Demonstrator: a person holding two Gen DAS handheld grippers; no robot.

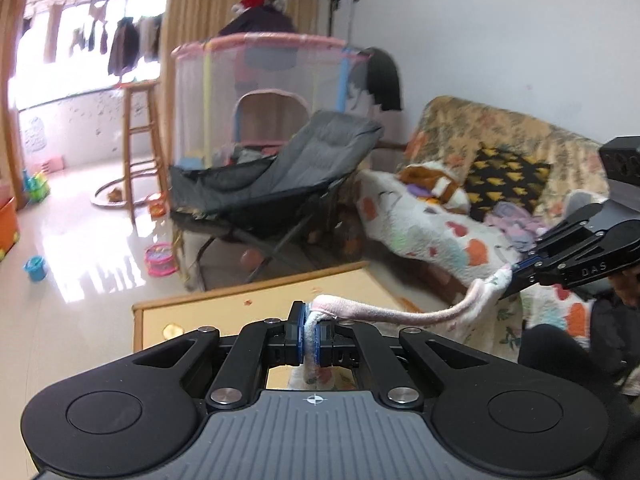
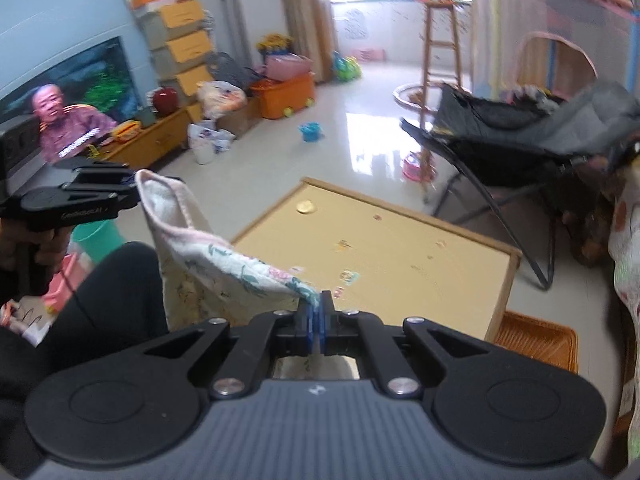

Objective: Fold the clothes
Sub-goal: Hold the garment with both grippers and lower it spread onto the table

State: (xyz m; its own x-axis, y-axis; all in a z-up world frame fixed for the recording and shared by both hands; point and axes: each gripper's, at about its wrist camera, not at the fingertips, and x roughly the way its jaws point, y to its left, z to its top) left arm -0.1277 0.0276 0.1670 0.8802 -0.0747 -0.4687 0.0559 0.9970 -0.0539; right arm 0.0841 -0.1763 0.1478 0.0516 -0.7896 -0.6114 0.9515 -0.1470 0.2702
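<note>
A white floral cloth with pink trim (image 2: 224, 260) hangs stretched in the air between my two grippers, above the near edge of a low wooden table (image 2: 384, 240). My left gripper (image 1: 310, 320) is shut on one corner of the cloth (image 1: 384, 314); it also shows in the right wrist view (image 2: 134, 186) at the left. My right gripper (image 2: 318, 300) is shut on the other corner; it shows in the left wrist view (image 1: 514, 270) at the right. The cloth's lower part hangs down behind the grippers.
A grey folding chair (image 1: 280, 184) stands beyond the table. A sofa with a patterned blanket (image 1: 440, 220) is on the right. A wicker basket (image 2: 536, 340) sits by the table. A TV (image 2: 64, 116), toys and an orange bin (image 2: 286, 94) lie on the tiled floor.
</note>
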